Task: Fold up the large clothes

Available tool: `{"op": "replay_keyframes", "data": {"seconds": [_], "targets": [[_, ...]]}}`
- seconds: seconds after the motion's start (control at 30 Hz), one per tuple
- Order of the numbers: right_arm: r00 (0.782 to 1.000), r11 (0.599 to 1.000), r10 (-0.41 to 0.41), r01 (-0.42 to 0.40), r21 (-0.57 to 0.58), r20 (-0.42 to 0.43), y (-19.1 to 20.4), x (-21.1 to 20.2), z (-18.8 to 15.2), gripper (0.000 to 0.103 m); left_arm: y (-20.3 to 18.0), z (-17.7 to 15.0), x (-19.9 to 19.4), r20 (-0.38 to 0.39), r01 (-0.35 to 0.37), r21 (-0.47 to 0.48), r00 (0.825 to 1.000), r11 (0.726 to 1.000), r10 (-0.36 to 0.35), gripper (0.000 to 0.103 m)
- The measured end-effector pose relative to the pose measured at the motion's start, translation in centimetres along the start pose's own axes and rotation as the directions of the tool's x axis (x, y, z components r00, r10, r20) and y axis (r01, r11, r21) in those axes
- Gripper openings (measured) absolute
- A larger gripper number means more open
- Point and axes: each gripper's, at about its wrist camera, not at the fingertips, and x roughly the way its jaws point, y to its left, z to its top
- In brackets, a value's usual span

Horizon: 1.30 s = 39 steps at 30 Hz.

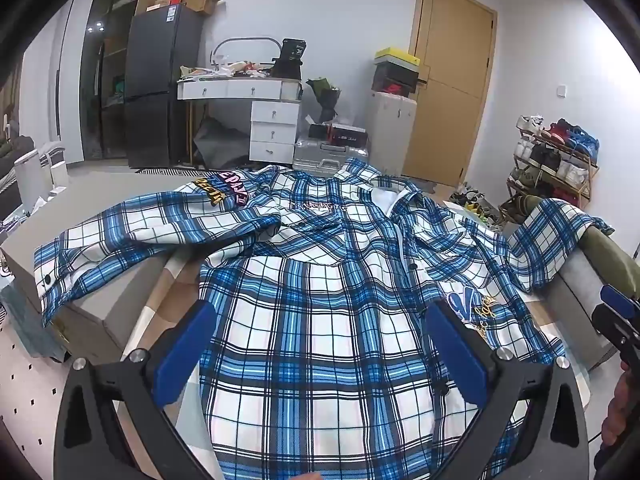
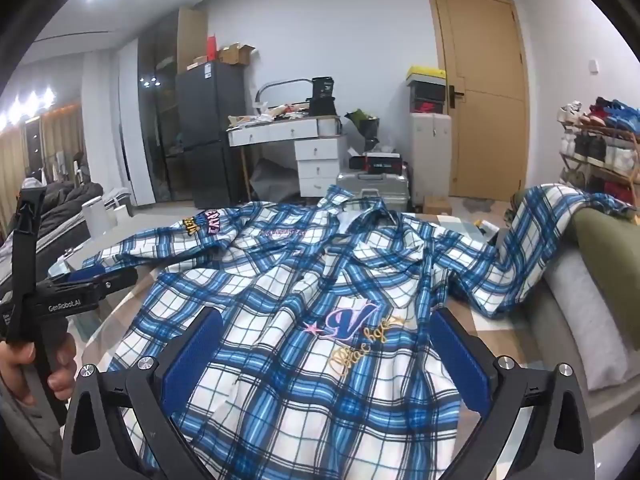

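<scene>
The blue-and-white plaid shirt (image 1: 328,280) is lying spread on the table (image 1: 160,304), its right sleeve draping over the olive-green cushion (image 2: 600,248). Both the left gripper (image 1: 320,344) and the right gripper (image 2: 324,356) are hovering with fingers apart, empty.

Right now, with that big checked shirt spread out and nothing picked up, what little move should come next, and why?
Probably bring the left gripper down onto the hem of the plaid shirt just below it. Both it and the right gripper stand wide open over the fabric, gripping nothing. The shirt lies face up and rumpled, with its sleeve draped over the sofa arm, so it likely needs pulling flat before any fold.
</scene>
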Motion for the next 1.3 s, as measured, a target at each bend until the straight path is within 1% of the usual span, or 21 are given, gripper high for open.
{"op": "replay_keyframes", "data": {"seconds": [0.1,0.23,0.33,0.4,0.43,0.63,0.77,0.93,1.07,1.3], "targets": [[1.0,1.0,0.001,-0.001,-0.009,-0.002,0.4,-0.2,-0.2,0.103,0.0,0.0,0.0,-0.004,-0.002,-0.004,1.0,1.0,0.002,0.102],[1.0,1.0,-0.001,0.001,-0.01,-0.008,-0.2,0.2,0.4,0.103,-0.2,0.2,0.0,-0.007,0.005,-0.007,1.0,1.0,-0.005,0.102],[1.0,1.0,-0.007,0.007,-0.02,0.005,0.0,-0.2,0.4,0.103,-0.2,0.3,-0.8,0.004,0.014,-0.004,1.0,1.0,-0.014,0.102],[1.0,1.0,-0.023,0.023,-0.008,0.008,0.3,-0.6,0.5,0.103,-0.3,0.3,-1.2,0.013,0.019,0.0,1.0,1.0,-0.019,0.102],[1.0,1.0,-0.024,0.024,-0.008,0.008,0.3,-0.7,0.6,0.103,-0.4,0.8,-1.3,0.014,0.02,-0.001,1.0,1.0,-0.02,0.102],[0.999,0.999,-0.039,0.038,0.005,0.014,0.4,-1.6,0.2,0.103,-0.5,0.8,-2.5,0.04,0.024,-0.002,0.999,1.0,-0.024,0.102],[0.998,0.999,-0.053,0.053,0.006,0.022,0.5,-2.3,-0.4,0.103,-1.3,0.6,-2.6,0.034,0.028,0.02,0.999,0.999,-0.029,0.102],[0.996,0.997,-0.079,0.079,0.002,0.04,0.6,-3.1,-1.0,0.103,-2.3,0.1,-3.1,0.021,0.053,0.05,0.998,0.997,-0.054,0.102],[0.995,0.997,-0.081,0.08,0.019,0.066,0.6,-3.9,-0.6,0.103,-3.0,0.3,-3.8,0.035,0.04,0.094,0.998,0.995,-0.043,0.102],[0.991,0.995,-0.103,0.101,0.024,0.087,0.8,-5.5,-1.0,0.103,-3.4,0.5,-4.8,0.04,0.052,0.105,0.998,0.993,-0.057,0.102]]}}
